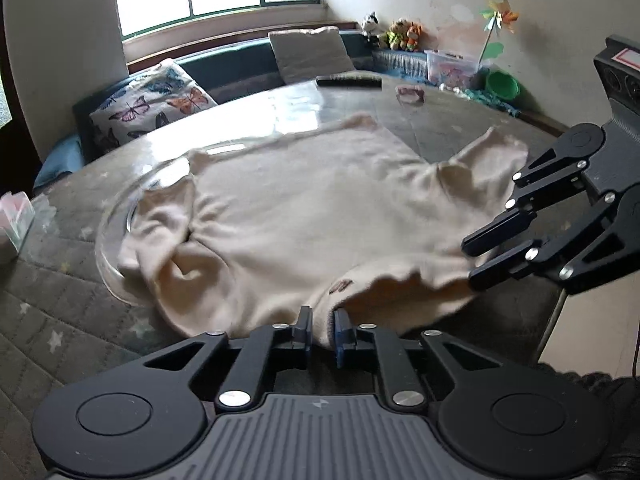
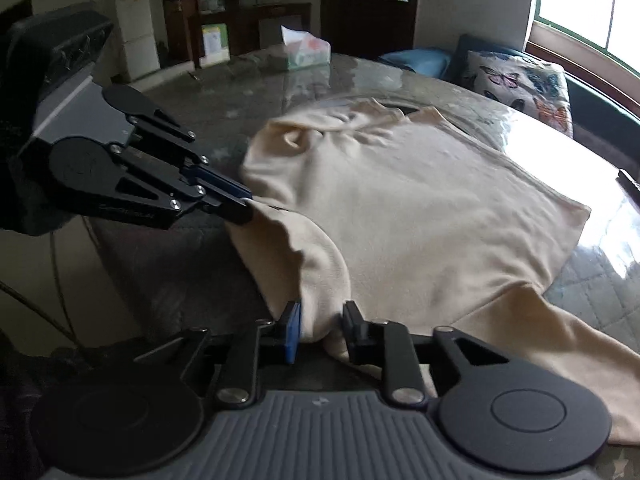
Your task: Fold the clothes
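A cream long-sleeved top [image 1: 304, 216] lies spread on the round glass-topped table [image 1: 280, 104], sleeves bunched at left and right. My left gripper [image 1: 322, 328] is shut on the top's near edge by the neckline. My right gripper [image 1: 472, 260] is shut on the same edge further right. In the right wrist view the top [image 2: 420, 208] stretches away; my right gripper [image 2: 320, 332] pinches a fold of it, and my left gripper [image 2: 244, 208] pinches the edge at left. The edge is lifted slightly between them.
A remote [image 1: 348, 81] and a small pink item [image 1: 410, 94] lie at the table's far side. A tissue box [image 2: 306, 54] stands on the table. A sofa with a butterfly cushion [image 1: 148, 106] and toys sits under the window.
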`<state>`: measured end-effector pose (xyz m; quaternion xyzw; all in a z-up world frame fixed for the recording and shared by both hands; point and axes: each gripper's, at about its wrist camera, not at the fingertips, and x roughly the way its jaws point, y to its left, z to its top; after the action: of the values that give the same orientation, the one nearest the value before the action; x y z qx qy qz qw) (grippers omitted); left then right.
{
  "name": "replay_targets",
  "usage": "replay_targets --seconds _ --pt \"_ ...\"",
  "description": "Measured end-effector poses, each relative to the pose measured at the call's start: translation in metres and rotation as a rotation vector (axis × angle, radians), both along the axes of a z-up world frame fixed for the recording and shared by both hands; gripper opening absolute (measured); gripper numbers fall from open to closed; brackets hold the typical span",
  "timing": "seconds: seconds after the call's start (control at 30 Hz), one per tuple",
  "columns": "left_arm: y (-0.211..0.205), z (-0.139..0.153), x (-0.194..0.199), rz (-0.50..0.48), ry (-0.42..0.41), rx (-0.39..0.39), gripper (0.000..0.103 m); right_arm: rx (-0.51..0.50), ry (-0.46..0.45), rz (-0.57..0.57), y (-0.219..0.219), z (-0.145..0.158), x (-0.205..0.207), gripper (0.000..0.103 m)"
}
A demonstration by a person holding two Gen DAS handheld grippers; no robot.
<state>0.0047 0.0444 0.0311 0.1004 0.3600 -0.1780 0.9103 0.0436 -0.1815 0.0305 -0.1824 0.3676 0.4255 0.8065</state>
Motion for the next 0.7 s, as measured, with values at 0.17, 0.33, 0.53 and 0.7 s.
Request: replay_targets --seconds 0.17,0.33,0.53,0.7 --pt "0.013 0.018 0.028 0.111 -0.054 0.009 0.037 0.052 -0.057 -0.047 -0.011 0.021 0.021 0.03" --pt "0.021 0.018 0.085 0.254 -0.054 0.017 0.037 0.062 -0.085 -0.16 -0.017 0.018 0.06 0.034" --pt "0.024 0.0 0.153 0.349 -0.008 -0.007 0.037 0.05 -0.054 -0.268 -0.029 0.003 0.097 0.035" --pt "0.024 -0.018 0.19 0.391 0.011 0.008 0.037 0.042 -0.028 -0.316 -0.037 -0.01 0.111 0.041"
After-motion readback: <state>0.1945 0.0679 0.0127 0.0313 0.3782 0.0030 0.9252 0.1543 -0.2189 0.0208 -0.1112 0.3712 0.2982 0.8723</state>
